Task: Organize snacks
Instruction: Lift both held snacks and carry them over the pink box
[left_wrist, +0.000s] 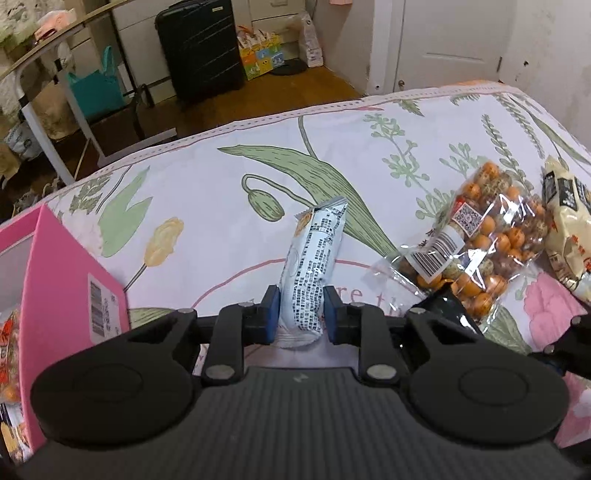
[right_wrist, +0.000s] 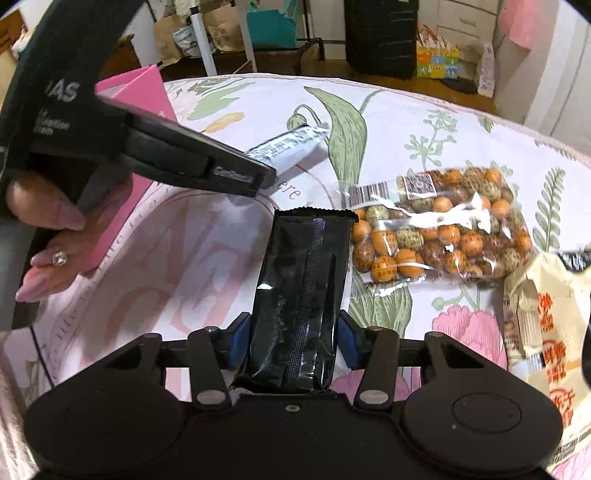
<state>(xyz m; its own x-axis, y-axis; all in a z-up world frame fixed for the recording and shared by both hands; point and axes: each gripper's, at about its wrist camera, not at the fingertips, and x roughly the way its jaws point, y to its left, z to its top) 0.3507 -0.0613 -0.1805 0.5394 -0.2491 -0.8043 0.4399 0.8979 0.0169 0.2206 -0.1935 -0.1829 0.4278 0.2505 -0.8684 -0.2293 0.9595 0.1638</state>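
Observation:
My left gripper (left_wrist: 300, 314) is shut on a white snack bar packet (left_wrist: 312, 273) with black print and holds it over the floral bedspread; the packet also shows in the right wrist view (right_wrist: 286, 147). My right gripper (right_wrist: 292, 341) is shut on a black foil snack packet (right_wrist: 299, 299), whose tip shows in the left wrist view (left_wrist: 448, 304). A clear bag of orange and speckled nuts (left_wrist: 480, 240) lies on the bed to the right; it also shows in the right wrist view (right_wrist: 439, 232). A pink box (left_wrist: 55, 280) stands at the left with snacks inside.
A cream snack bag (left_wrist: 569, 236) lies at the far right of the bed, also in the right wrist view (right_wrist: 546, 328). The bedspread (left_wrist: 221, 192) ends at a far edge. Beyond it are a black suitcase (left_wrist: 201, 48), a teal bag (left_wrist: 96, 86) and a white door (left_wrist: 454, 40).

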